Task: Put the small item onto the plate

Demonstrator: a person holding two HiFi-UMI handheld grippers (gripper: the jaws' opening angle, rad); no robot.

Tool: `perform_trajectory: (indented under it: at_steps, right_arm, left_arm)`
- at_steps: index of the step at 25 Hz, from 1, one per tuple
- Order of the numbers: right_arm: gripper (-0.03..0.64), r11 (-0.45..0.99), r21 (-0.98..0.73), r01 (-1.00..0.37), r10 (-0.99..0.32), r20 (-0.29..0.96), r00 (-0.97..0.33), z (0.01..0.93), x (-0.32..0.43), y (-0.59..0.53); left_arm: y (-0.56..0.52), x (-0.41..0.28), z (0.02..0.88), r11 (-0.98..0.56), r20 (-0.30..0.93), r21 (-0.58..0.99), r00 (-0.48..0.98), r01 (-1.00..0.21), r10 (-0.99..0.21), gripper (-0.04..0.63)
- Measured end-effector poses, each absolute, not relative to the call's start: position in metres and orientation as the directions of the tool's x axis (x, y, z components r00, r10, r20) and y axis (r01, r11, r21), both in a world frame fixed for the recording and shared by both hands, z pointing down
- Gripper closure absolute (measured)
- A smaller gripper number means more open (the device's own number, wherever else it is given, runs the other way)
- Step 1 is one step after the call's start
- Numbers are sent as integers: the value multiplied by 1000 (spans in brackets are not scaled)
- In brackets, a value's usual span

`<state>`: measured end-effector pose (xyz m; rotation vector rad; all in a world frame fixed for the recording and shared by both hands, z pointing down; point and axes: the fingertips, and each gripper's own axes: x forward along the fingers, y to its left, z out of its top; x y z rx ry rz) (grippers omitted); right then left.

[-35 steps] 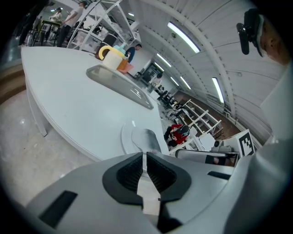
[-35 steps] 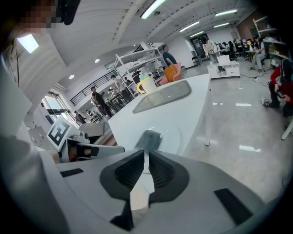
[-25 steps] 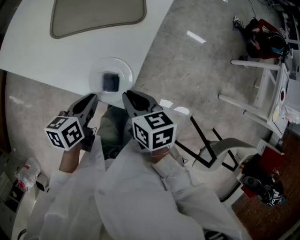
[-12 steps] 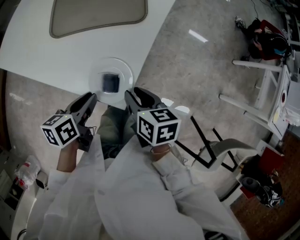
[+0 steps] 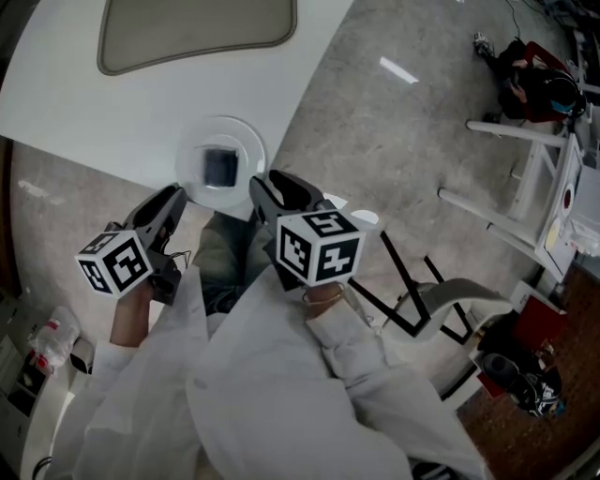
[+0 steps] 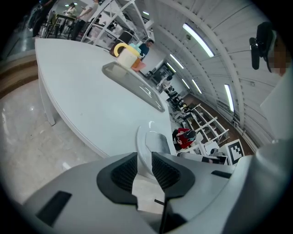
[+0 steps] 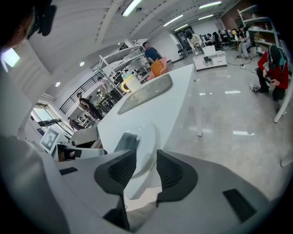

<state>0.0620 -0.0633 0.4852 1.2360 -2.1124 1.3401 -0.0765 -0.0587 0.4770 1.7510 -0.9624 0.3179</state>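
A small dark square item (image 5: 220, 166) lies on a clear round plate (image 5: 246, 145) at the near edge of the white table (image 5: 112, 103). My left gripper (image 5: 173, 199) hovers just short of the plate's left side, and my right gripper (image 5: 272, 185) is at its right side; neither touches it. In the left gripper view the plate (image 6: 143, 137) and item (image 6: 158, 141) lie beyond my left gripper (image 6: 144, 167), whose jaws stand apart and empty. In the right gripper view the item (image 7: 127, 140) sits ahead of my right gripper (image 7: 146, 167), whose jaws have just been opening with nothing between them.
A long grey tray (image 5: 187, 28) lies farther back on the table, with a yellow cup (image 6: 127, 55) beyond it. To the right on the floor stand a white frame (image 5: 516, 159) and black chair legs (image 5: 403, 281). A person in red (image 5: 530, 84) sits far right.
The left gripper's marker cube has drifted a little left and rolled. The right gripper has shifted slightly right and rolled, and its jaws look wider apart. The plate and item have stayed put.
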Motion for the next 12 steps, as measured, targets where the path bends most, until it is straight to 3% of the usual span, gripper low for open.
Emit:
perform_trajectory:
  at_steps: [12]
  right_arm:
    - [489,172,-576,-799,-463,668,-582,485,60,-62]
  left_arm:
    - [-62,-72,479,-73,617,702,656,-708,-434,495]
